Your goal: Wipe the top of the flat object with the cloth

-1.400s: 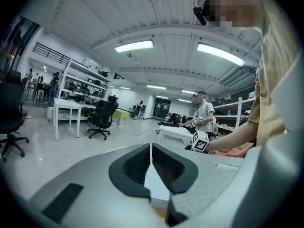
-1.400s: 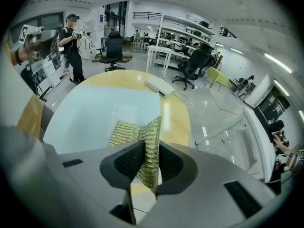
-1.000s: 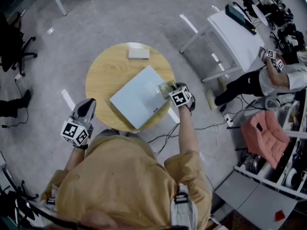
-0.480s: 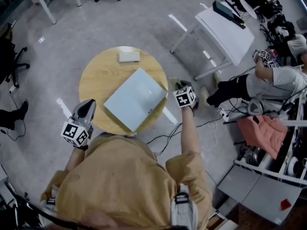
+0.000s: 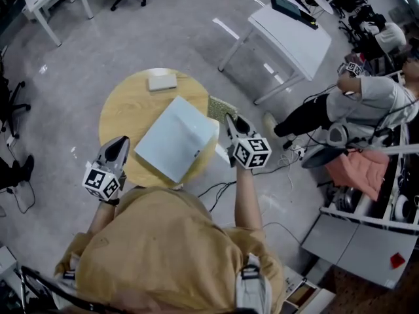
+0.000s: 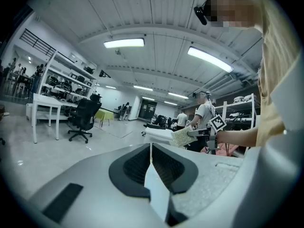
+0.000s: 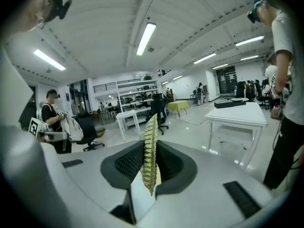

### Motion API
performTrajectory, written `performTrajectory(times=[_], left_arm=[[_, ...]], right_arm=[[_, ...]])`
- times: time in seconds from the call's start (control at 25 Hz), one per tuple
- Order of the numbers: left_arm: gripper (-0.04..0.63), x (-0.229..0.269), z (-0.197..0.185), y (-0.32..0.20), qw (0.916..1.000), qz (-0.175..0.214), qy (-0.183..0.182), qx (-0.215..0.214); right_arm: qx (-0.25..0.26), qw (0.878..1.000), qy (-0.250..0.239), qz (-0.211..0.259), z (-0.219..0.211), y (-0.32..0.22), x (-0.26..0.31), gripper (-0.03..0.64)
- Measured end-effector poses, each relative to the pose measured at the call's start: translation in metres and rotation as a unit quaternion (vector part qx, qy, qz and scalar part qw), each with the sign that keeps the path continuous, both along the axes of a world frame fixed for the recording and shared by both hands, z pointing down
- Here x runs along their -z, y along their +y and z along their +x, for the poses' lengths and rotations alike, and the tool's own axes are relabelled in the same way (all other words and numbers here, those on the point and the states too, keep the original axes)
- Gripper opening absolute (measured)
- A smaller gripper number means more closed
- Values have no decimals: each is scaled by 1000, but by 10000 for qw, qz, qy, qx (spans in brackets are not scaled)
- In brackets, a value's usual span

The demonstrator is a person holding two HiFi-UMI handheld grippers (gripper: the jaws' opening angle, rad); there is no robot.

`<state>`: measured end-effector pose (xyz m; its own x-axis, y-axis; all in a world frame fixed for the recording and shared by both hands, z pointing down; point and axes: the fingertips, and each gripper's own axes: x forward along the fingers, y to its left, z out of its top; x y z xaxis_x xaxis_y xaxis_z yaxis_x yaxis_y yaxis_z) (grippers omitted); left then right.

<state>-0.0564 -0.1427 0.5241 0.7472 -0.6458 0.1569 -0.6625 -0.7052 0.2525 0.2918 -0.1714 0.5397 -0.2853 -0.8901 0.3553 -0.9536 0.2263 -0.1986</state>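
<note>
A flat pale grey-blue slab (image 5: 175,138) lies on the round wooden table (image 5: 121,113). My right gripper (image 5: 228,119) hangs just past the table's right edge, shut on a yellow-green cloth (image 5: 221,106) that sticks out over the slab's right corner. In the right gripper view the cloth (image 7: 150,148) stands on edge between the closed jaws of that gripper (image 7: 151,167), raised off the slab. My left gripper (image 5: 120,140) stays at the table's left front edge, shut with nothing in it (image 6: 151,151). In the left gripper view the cloth (image 6: 182,136) shows far off.
A small white box (image 5: 161,82) sits at the table's far edge. A white desk (image 5: 288,28) stands to the upper right, with a seated person (image 5: 366,97) beyond it. Cables (image 5: 216,188) run on the floor by the table. Shelves line the right side.
My right gripper has lifted the cloth off the slab and drawn it right, past the table's edge. The left gripper has stayed put. The head view has shifted.
</note>
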Motion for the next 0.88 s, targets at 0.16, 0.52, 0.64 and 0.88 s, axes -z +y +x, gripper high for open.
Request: performTrajectory(times=[0.16,0.52,0.64,0.88], left_arm=[[15,2,10,-6,9997,13,-6,-234],[15,7,27,-9,9959,-38,-11,-906],[15,-1,33,-6,9921,-205,-17,-1236],[15,-34,51,10,9753,-640,28,-2112]], right_arm=[[-71,9982,-355,476,-14,21,40,61],[-555,9882,-710,1237,-37,79,103,60],[-829,9846,-814,1307,-44,97,112,60],[-1504,9745,-886,1408,-55,133,122,60]])
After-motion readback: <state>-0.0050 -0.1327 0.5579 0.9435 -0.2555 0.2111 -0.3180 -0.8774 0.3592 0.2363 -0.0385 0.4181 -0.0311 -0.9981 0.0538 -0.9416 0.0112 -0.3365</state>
